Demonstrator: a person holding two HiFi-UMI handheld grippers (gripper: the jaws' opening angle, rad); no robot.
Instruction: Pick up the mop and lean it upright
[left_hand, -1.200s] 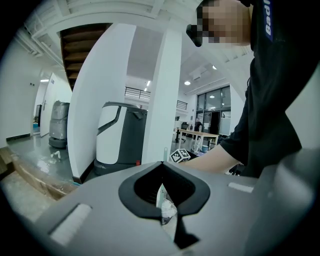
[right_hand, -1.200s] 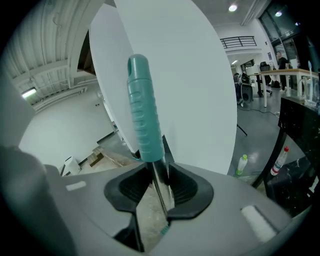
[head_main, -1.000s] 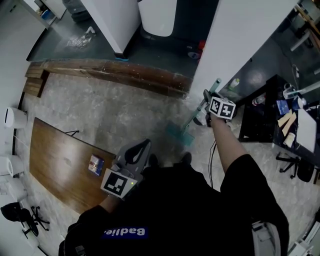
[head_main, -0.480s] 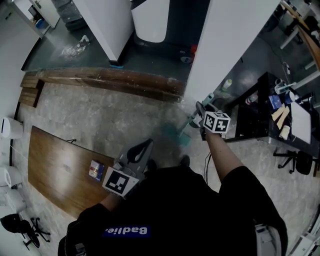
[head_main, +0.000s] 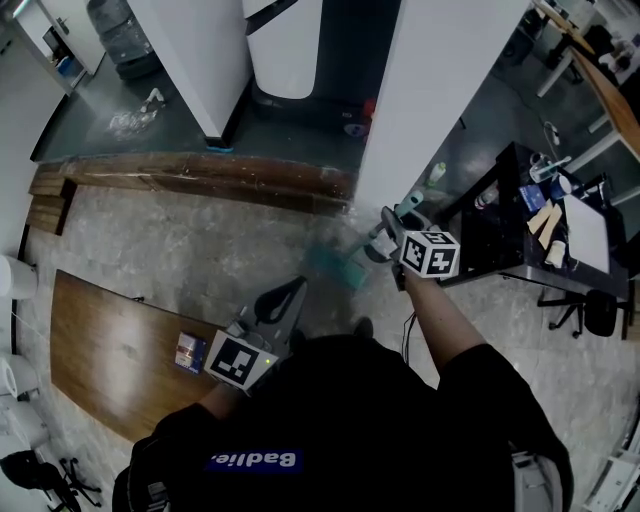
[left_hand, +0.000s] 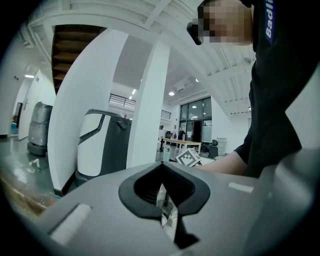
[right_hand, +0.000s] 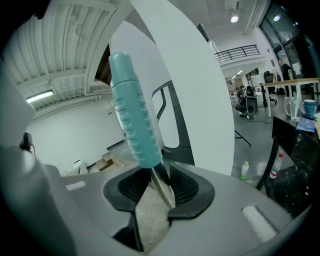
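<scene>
- Right gripper view: your right gripper (right_hand: 156, 192) is clamped on the mop (right_hand: 161, 182). It grips the bare metal shaft just under the teal grip (right_hand: 132, 112).
- In that view the grip tilts up and to the left, in front of the white pillar (right_hand: 200, 75). Nothing below the jaws shows.
- Only the head view gives the rest of the mop. Its teal head (head_main: 335, 266) sits low over the floor (head_main: 220, 240), ahead of your feet. The shaft climbs to the right, up to your right gripper beside the pillar.
- The head is smeared by blur, so you cannot tell whether it touches the floor. The shaft between head and jaws is barely traceable.
- Left gripper view: your left gripper (left_hand: 161, 166) has its jaws together with nothing between them. Only a sliver of background shows through the slit under the tips.
- The head view places the left gripper low on your left, by the edge of the wooden board (head_main: 110, 340) and well apart from the mop.
- The left gripper view also catches the right gripper's marker cube (left_hand: 188, 157) beyond the jaws. The mop there is too small to make out.
- A small box (head_main: 188, 352) lies on the board, its print unreadable. Your own torso cuts off the lower frame.
</scene>
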